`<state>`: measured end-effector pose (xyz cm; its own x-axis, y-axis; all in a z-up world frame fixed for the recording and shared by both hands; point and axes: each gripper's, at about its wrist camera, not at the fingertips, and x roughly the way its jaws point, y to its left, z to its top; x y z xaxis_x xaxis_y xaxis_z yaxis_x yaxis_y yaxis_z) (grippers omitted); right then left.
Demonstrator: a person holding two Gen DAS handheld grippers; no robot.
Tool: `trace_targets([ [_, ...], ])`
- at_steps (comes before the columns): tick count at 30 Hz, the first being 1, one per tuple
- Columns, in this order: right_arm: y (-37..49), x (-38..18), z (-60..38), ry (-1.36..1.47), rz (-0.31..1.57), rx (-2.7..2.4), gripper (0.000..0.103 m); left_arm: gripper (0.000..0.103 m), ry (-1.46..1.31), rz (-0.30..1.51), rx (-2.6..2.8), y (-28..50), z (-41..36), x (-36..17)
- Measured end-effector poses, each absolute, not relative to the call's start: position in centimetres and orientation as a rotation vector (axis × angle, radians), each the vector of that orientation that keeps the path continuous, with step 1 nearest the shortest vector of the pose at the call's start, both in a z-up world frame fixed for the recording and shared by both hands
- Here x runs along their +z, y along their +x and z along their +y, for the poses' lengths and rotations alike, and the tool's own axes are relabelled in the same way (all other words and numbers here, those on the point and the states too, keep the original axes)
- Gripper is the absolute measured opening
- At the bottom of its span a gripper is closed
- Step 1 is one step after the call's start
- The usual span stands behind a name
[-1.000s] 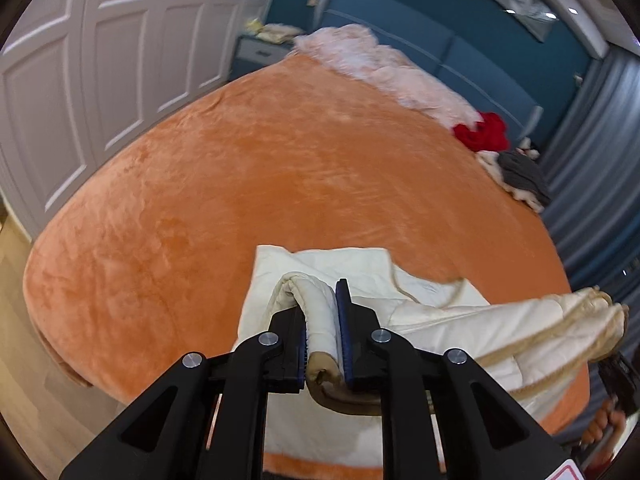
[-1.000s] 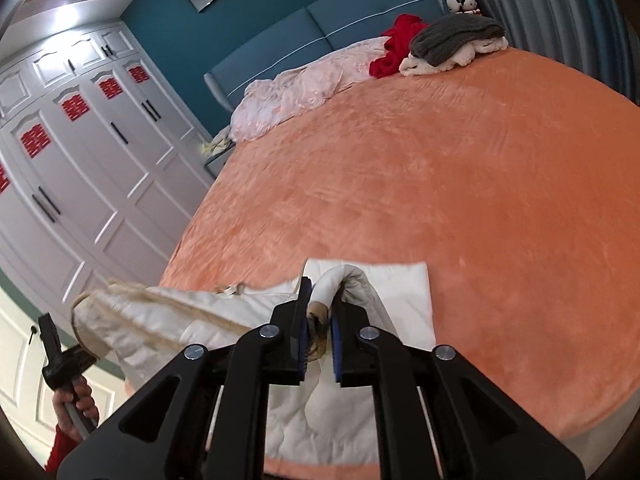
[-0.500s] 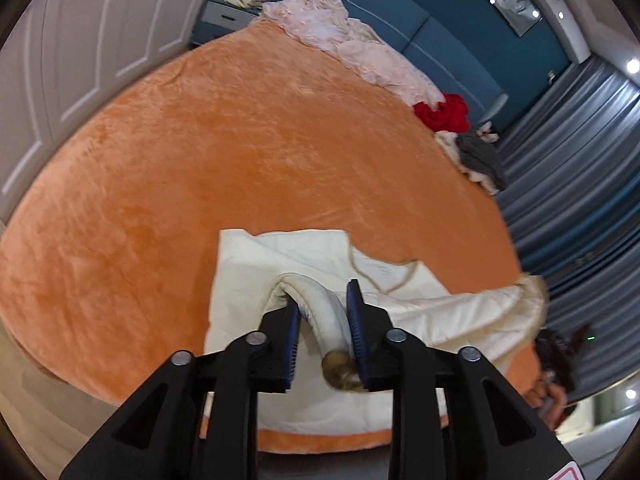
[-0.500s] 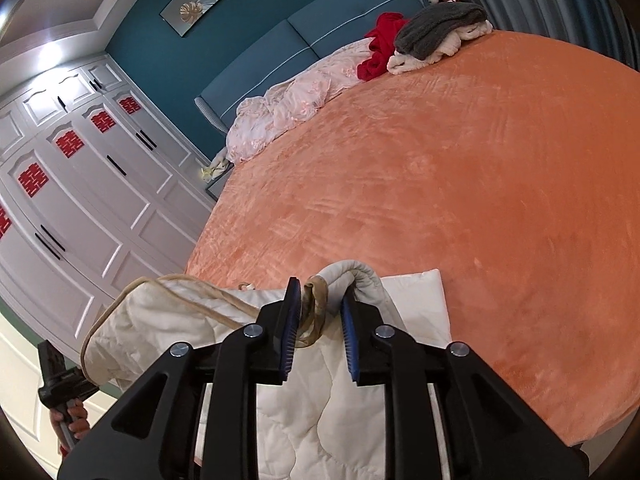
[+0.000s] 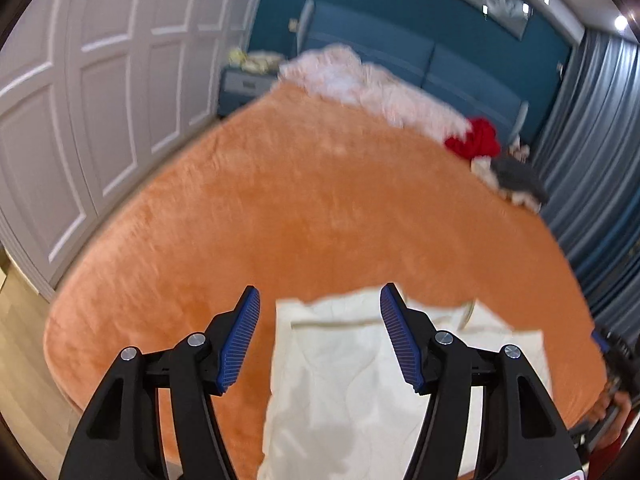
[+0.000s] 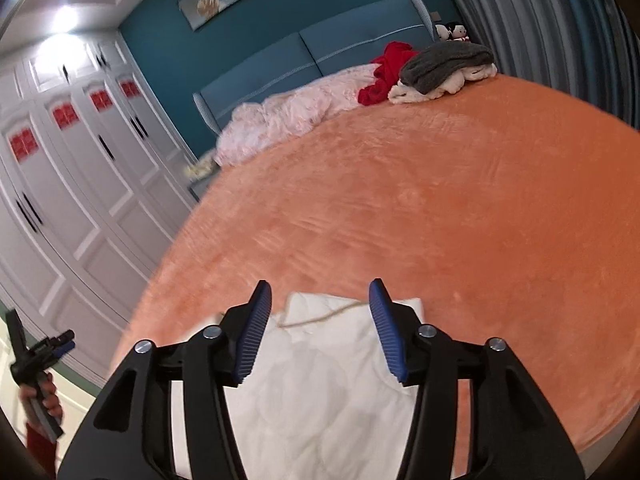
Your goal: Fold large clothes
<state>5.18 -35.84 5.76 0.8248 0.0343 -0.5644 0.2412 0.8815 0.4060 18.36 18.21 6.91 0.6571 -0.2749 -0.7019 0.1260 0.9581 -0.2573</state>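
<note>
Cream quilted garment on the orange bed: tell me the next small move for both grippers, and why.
Probably lift both grippers clear. The left gripper and right gripper have their jaws opening with nothing pinched between them, and the cream garment lies folded flat on the orange bedspread below them. Backing off without snagging it would let the fold be checked before the next grasp.

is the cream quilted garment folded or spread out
Folded: the cream quilted garment lies flat on the orange plush bedspread, one layer doubled over another, with its upper edge stepped.
</note>
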Motion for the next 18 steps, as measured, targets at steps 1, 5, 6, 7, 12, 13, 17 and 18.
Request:
trace_targets([
  [1, 5.4, 5.2, -35.8, 0.465, 0.614, -0.126, 0.053, 0.061, -0.192, 0.855, -0.231, 18.9, 17.9, 5.6],
  [5, 7.3, 2.2, -36.1, 0.425, 0.707, -0.141, 0.06, 0.061, -0.197, 0.982, -0.235, 20.7, 17.0, 0.1],
  [6, 7.9, 1.4, -36.2, 0.42, 0.733, -0.145, 0.061, 0.061, -0.196, 0.996, -0.23, 21.1, 16.8, -0.8],
  [7, 8.3, 0.9, -36.2, 0.417, 0.747, -0.149, 0.062, 0.061, -0.194, 1.019, -0.229, 21.6, 16.6, -2.0],
  [12, 11.2, -2.7, -36.5, 0.462, 0.827, -0.142, 0.062, 0.06, -0.304, 1.095, -0.24, 23.6, 17.4, -5.9],
  [13, 11.6, -3.2, -36.4, 0.47, 0.837, -0.139, 0.063, 0.058, -0.338, 1.099, -0.247, 23.8, 17.6, -6.3],
  [17, 12.8, -4.4, -35.8, 0.49, 0.873, -0.107, 0.008, 0.01, -0.388, 1.071, -0.259, 24.2, 17.7, -6.0],
  [18, 12.5, -3.8, -35.9, 0.494, 0.839, -0.108, 0.006, 0.009, -0.387, 1.045, -0.259, 24.2, 17.7, -5.3],
])
